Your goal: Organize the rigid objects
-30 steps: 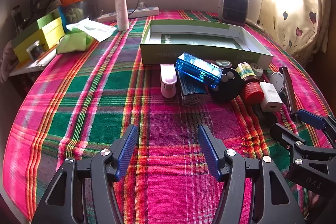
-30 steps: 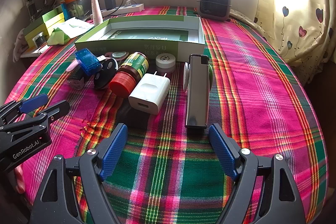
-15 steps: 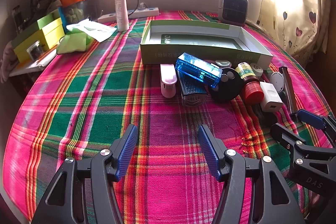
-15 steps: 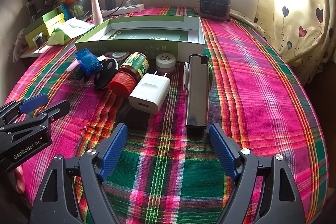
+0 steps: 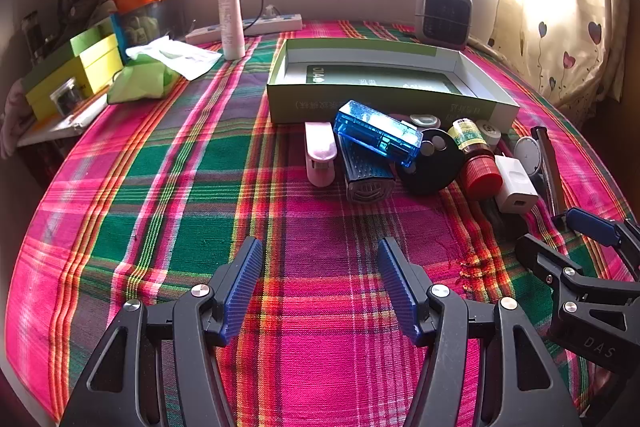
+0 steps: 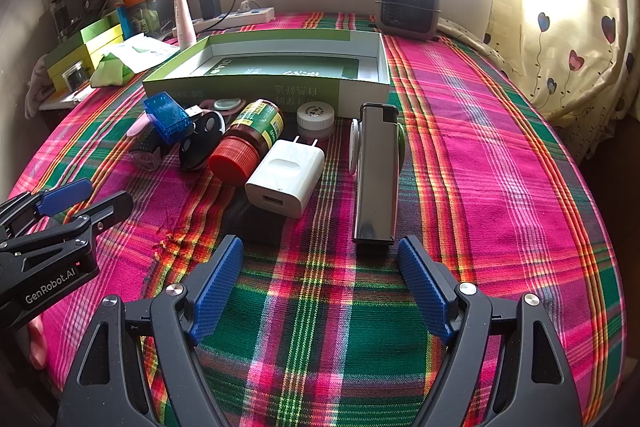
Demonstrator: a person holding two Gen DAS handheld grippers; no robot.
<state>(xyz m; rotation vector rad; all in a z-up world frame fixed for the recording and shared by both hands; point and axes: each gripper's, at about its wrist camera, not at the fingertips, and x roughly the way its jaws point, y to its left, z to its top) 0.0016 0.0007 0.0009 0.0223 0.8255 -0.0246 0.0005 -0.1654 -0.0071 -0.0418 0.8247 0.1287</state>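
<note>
A green open box point(image 5: 384, 103) point(image 6: 264, 89) lies on the plaid cloth. In front of it lie a pink stapler point(image 5: 320, 155), a blue clear case point(image 5: 378, 133) point(image 6: 168, 117), a black fob point(image 5: 432, 163) point(image 6: 202, 143), a red-capped bottle point(image 5: 478, 163) point(image 6: 246, 141), a white charger point(image 5: 516, 187) point(image 6: 286, 177), a small white jar point(image 6: 316, 119) and a silver lighter point(image 6: 376, 175). My left gripper point(image 5: 320, 283) is open and empty, short of the stapler. My right gripper point(image 6: 320, 283) is open and empty, just short of the lighter and charger.
A grey heater point(image 5: 444, 15) point(image 6: 408, 5), a white tube point(image 5: 230, 15), a power strip point(image 5: 248, 29), a green packet point(image 5: 140, 83) and yellow-green boxes point(image 5: 76, 71) stand at the back and left. A curtain point(image 6: 560, 27) hangs right.
</note>
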